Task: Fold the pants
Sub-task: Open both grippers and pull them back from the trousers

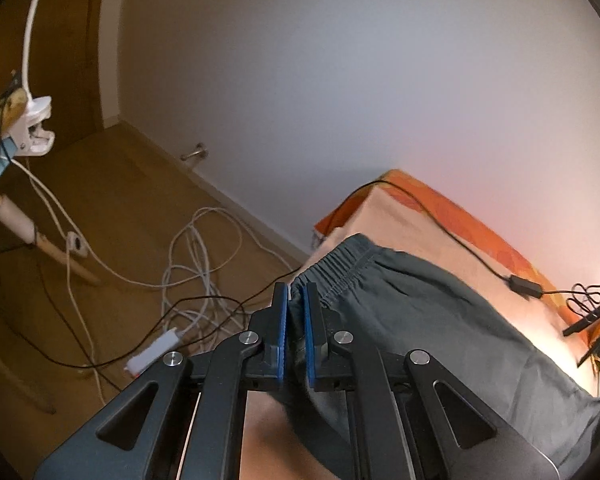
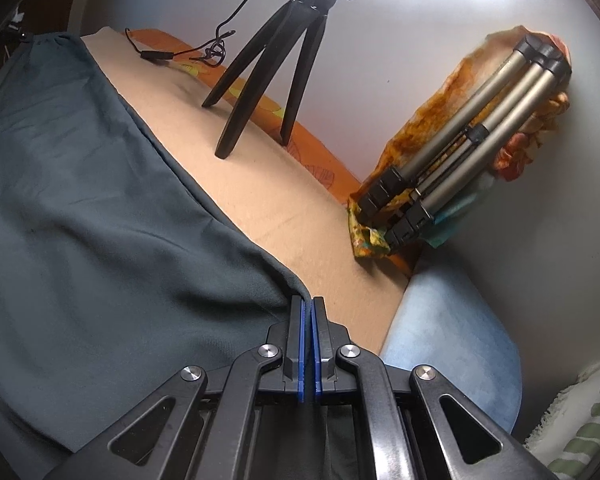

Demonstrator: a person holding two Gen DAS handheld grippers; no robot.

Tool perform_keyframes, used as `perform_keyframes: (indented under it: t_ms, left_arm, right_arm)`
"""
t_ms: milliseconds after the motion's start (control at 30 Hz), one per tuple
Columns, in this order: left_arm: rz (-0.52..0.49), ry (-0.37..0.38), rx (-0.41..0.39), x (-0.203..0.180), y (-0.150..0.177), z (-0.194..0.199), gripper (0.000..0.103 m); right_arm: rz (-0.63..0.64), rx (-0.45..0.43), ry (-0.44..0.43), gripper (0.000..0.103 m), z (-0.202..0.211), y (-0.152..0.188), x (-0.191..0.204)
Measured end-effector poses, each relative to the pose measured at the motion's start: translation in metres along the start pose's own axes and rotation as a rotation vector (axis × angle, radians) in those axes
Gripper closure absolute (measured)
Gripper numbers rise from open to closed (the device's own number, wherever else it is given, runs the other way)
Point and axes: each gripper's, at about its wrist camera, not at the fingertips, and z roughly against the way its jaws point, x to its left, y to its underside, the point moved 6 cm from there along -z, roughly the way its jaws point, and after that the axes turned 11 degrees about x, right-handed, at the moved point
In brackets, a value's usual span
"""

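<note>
Dark grey pants (image 1: 432,320) lie stretched over a peach-coloured bed (image 1: 412,224). My left gripper (image 1: 296,292) is shut on the elastic waistband (image 1: 340,272) at its corner, near the bed's left end. In the right wrist view the same pants (image 2: 100,200) spread to the left. My right gripper (image 2: 307,304) is shut on the pants' leg end at a pinched corner, lifted a little above the bed (image 2: 260,184).
A black tripod (image 2: 276,60) stands on the bed by the wall, with a black cable (image 1: 440,224) and its adapter. A folded silver tripod (image 2: 472,136) lies on patterned cloth. White cables (image 1: 196,264) tangle on the wooden floor. A blue cushion (image 2: 452,340) lies right.
</note>
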Motion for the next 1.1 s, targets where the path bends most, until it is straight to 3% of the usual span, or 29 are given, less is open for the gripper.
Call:
perform_keyframes:
  t_ms: [200, 333, 367, 433, 533, 833, 867, 933, 1100]
  left_arm:
    - [-0.018, -0.055, 0.025, 0.004, 0.005, -0.012, 0.097]
    - [0.005, -0.075, 0.057, 0.010, 0.008, -0.008, 0.085]
    - [0.006, -0.073, 0.067, 0.009, 0.009, -0.005, 0.081]
    - [0.007, -0.084, 0.064, 0.013, 0.010, 0.004, 0.080]
    - [-0.013, -0.085, 0.032, 0.006, 0.010, 0.033, 0.079]
    - [-0.186, 0.089, -0.066, -0.077, 0.041, 0.151, 0.079]
    - [-0.205, 0.116, -0.072, -0.088, 0.047, 0.163, 0.074]
    - [-0.253, 0.166, -0.076, -0.111, 0.067, 0.185, 0.064]
    - [-0.396, 0.281, -0.063, -0.176, 0.124, 0.227, 0.063]
  right_arm:
    - [0.008, 0.011, 0.017, 0.103, -0.013, -0.011, 0.006]
    - [-0.024, 0.034, -0.002, 0.102, -0.018, -0.004, 0.000]
    - [-0.034, 0.041, -0.026, 0.098, -0.016, -0.002, -0.001]
    - [-0.061, 0.039, -0.049, 0.076, -0.008, 0.003, -0.005]
    - [-0.096, 0.006, -0.061, 0.065, 0.013, 0.008, -0.013]
    - [-0.254, -0.098, -0.156, 0.059, 0.109, 0.060, -0.050]
    - [-0.269, -0.107, -0.161, 0.057, 0.120, 0.069, -0.054]
    - [-0.299, -0.127, -0.152, 0.048, 0.148, 0.096, -0.065]
    - [-0.388, -0.140, -0.123, 0.045, 0.196, 0.170, -0.094]
